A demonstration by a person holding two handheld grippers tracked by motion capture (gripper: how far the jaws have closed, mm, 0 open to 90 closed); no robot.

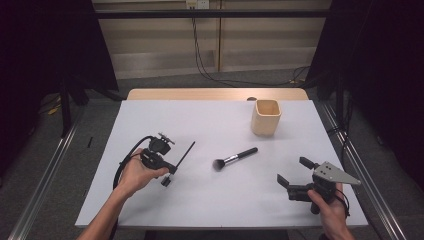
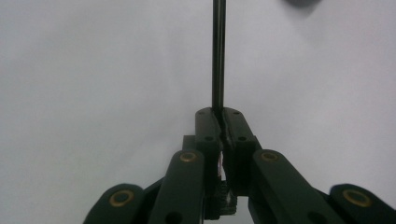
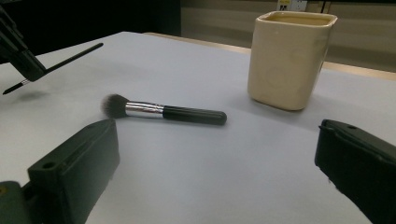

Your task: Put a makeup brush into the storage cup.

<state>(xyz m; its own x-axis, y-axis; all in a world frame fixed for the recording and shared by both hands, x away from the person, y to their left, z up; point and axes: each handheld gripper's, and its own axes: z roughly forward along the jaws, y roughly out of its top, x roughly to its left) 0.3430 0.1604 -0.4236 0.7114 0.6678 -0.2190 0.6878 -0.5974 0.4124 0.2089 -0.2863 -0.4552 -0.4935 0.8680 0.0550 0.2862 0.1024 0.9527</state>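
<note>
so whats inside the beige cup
The cup stands upright. Its open top shows in the high view, and the part of the inside that is visible looks empty. The bottom is hidden by the walls.

From my station the white table (image 1: pixel 210 200) was evenly and brightly lit from overhead, while the surroundings on both sides fell into near black. Shadows were soft and short: a faint one lay under the powder brush (image 3: pixel 163 111) and a grey one beside the cream cup (image 3: pixel 289 58). The left gripper view was hazy, its thin rod (image 2: pixel 218 56) slightly soft, and the right gripper view's near jaws were blurred.
</note>
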